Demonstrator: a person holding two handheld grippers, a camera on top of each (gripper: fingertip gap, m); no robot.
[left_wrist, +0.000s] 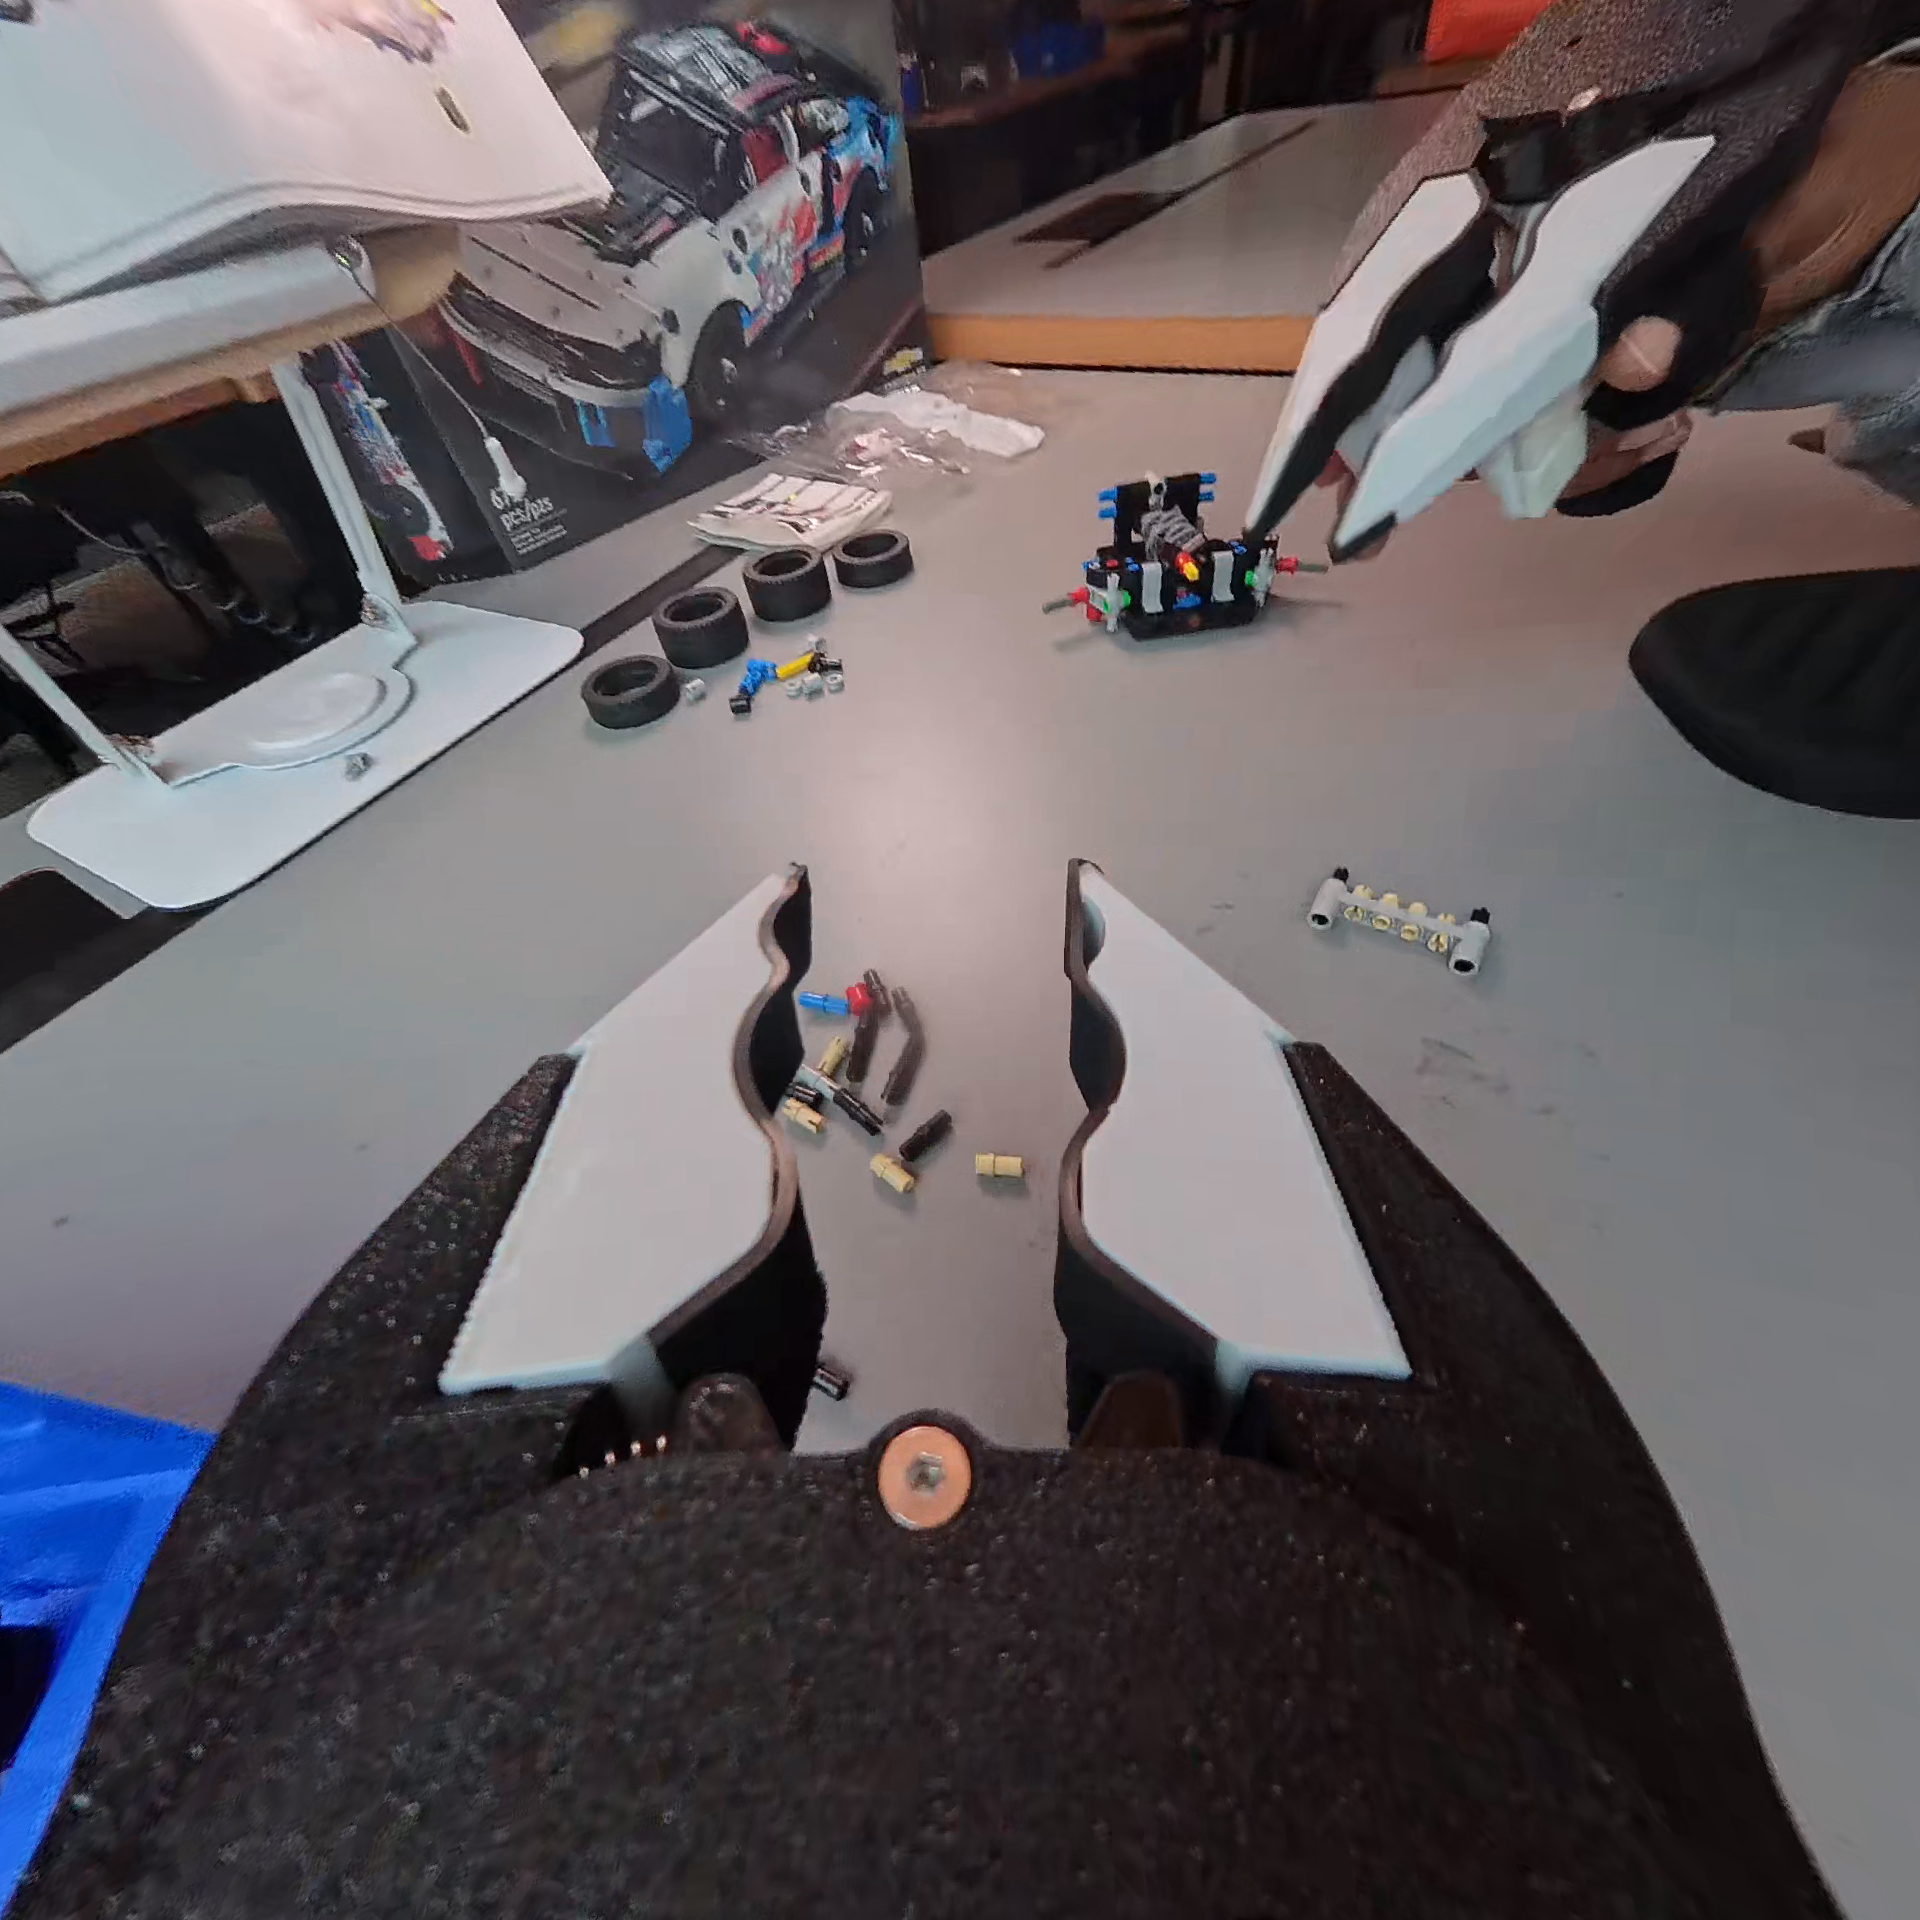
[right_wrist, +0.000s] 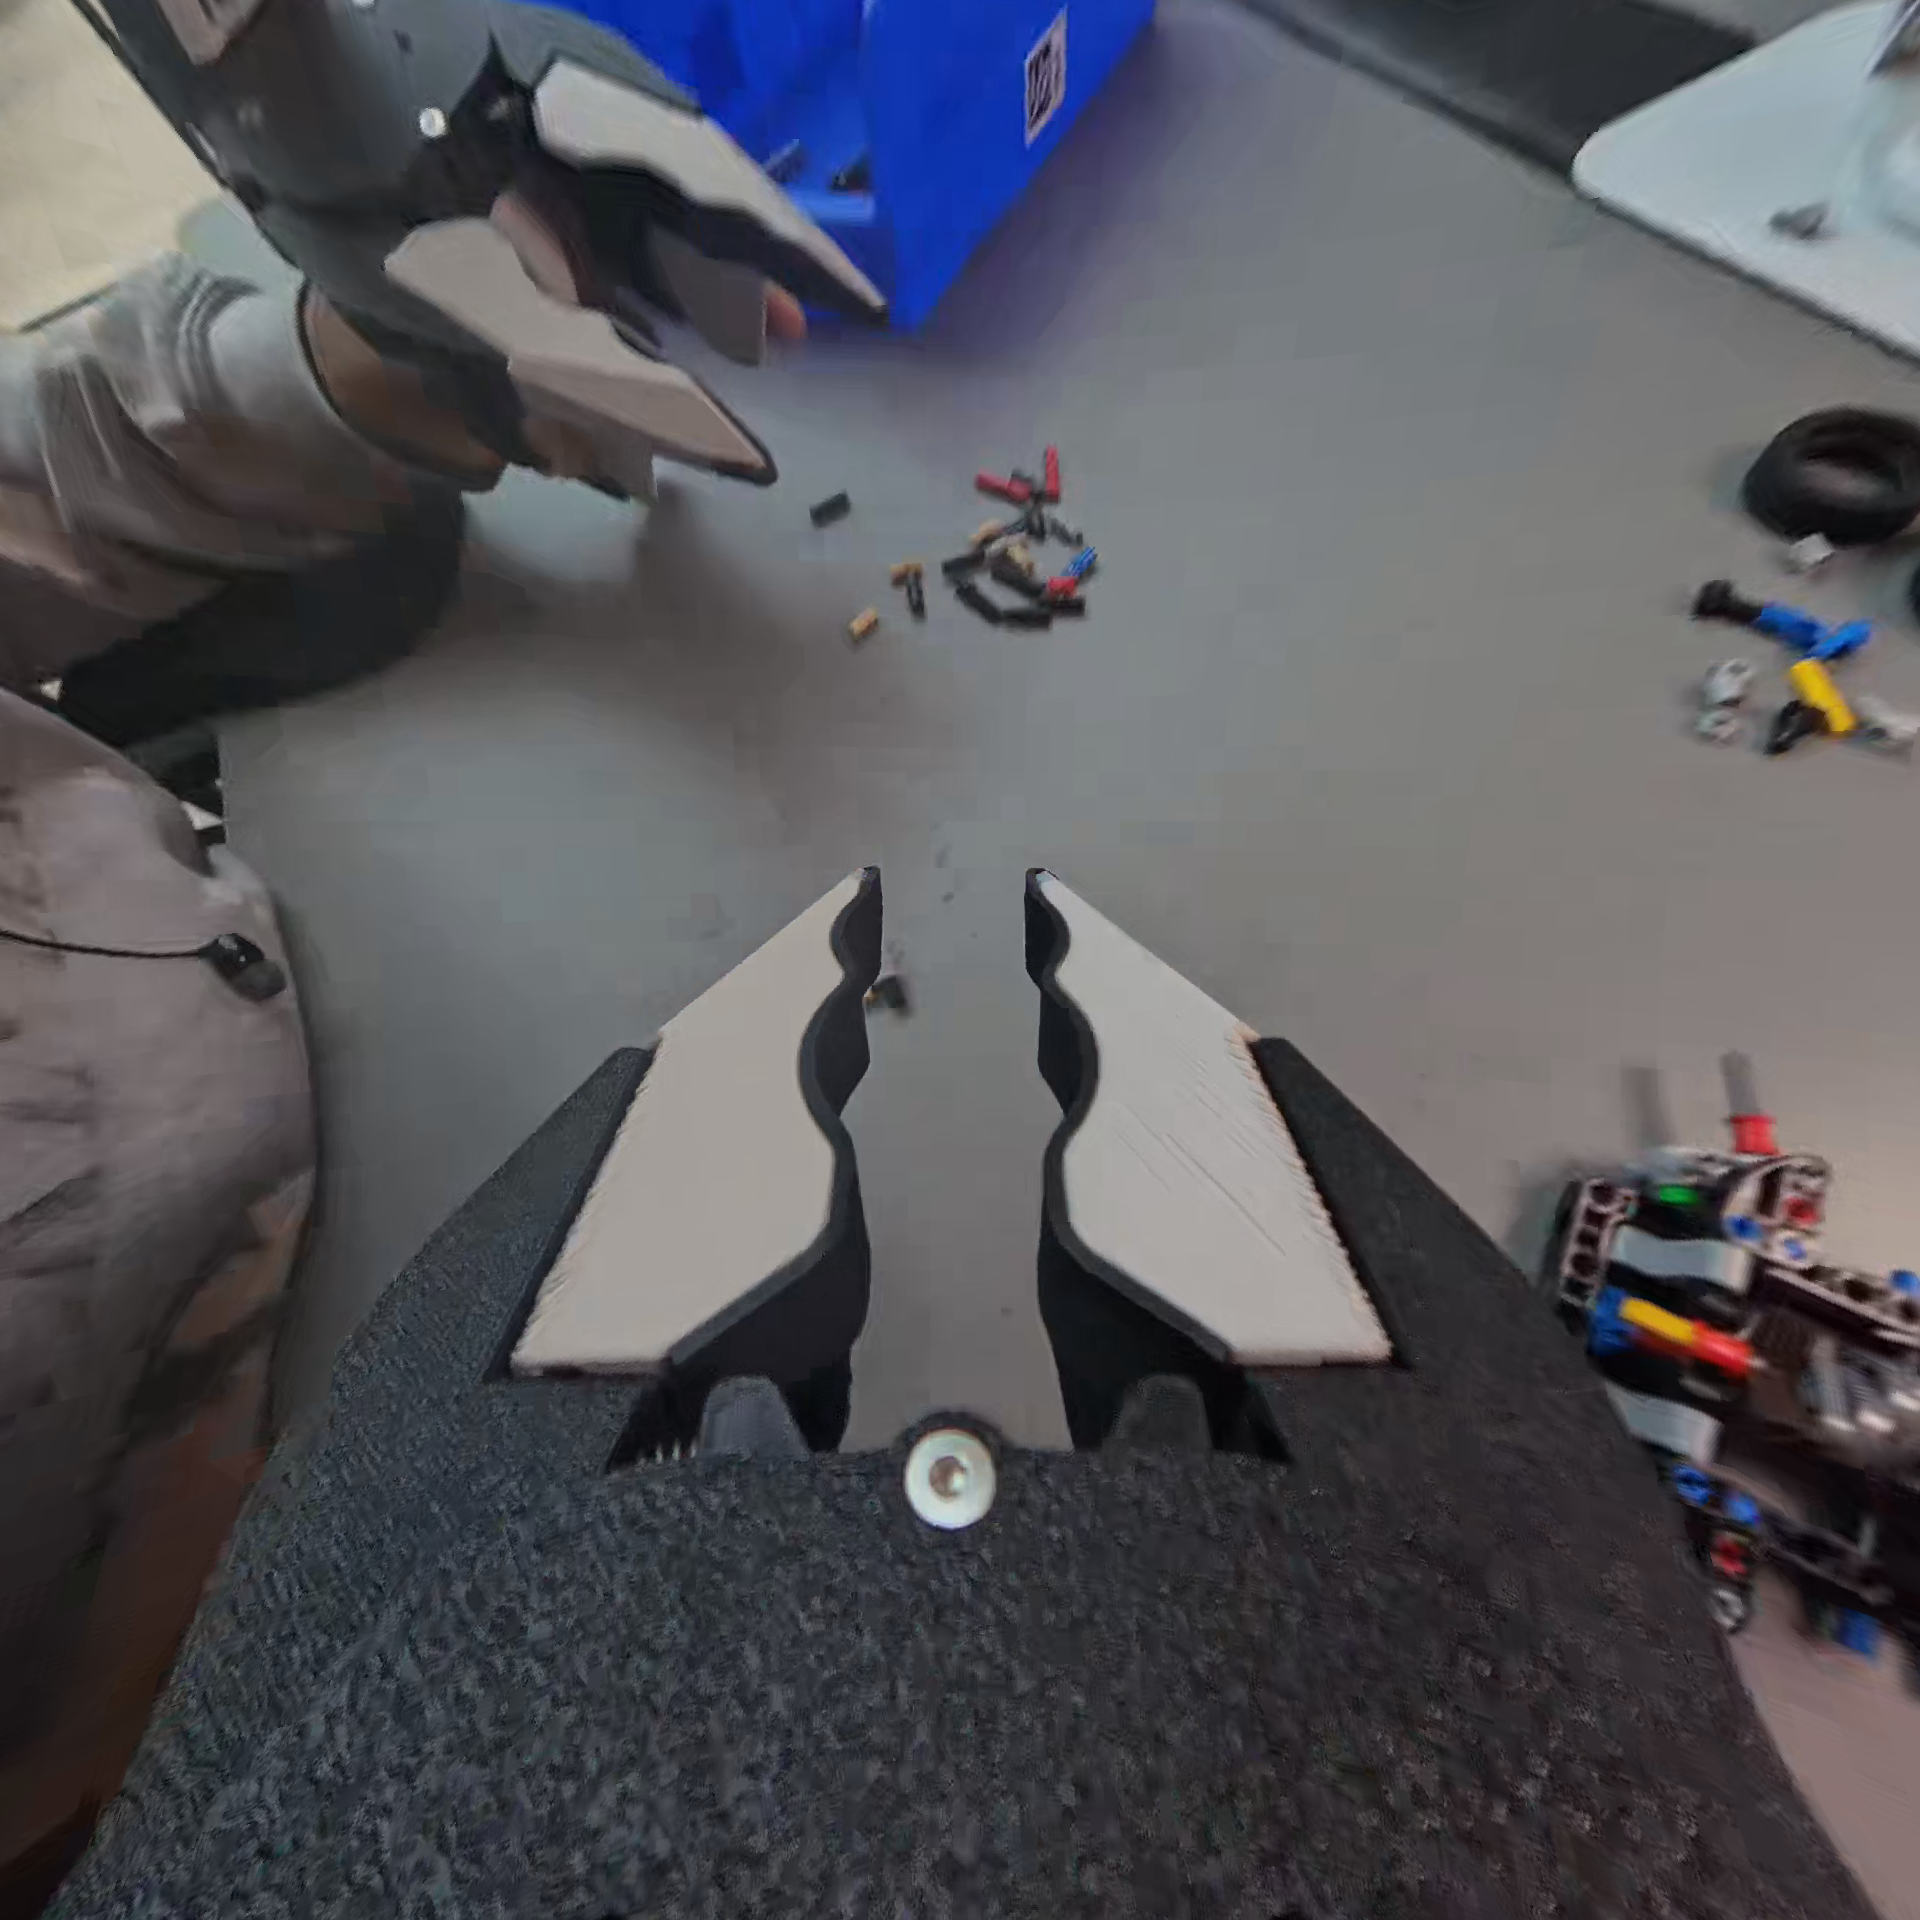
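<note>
My left gripper (left_wrist: 935, 873) is open and empty, low over a loose pile of small black, tan, red and blue pins (left_wrist: 873, 1070) on the grey table (left_wrist: 1039, 748). My right gripper (right_wrist: 953, 878) is open, and a small blurred piece (right_wrist: 888, 992) lies by its left finger. In the left wrist view the right gripper (left_wrist: 1304, 540) has its tips right beside a small black brick assembly (left_wrist: 1179, 577). The assembly (right_wrist: 1745, 1351) shows at the right edge of the right wrist view, with the pin pile (right_wrist: 1008, 561) and the left gripper (right_wrist: 821, 390) ahead.
A grey beam with tan pins (left_wrist: 1403, 920) lies to the right. Several black tyres (left_wrist: 727, 623) and small parts (left_wrist: 790, 670) lie at the left, behind them a car-picture box (left_wrist: 675, 260) and a white stand base (left_wrist: 312, 727). A blue bin (right_wrist: 987, 135) and a black chair (left_wrist: 1787, 686) stand nearby. The assembly (right_wrist: 1745, 1351) is about 15 cm from my right fingertips. It is also in sight in the left wrist view (left_wrist: 1181, 549).
</note>
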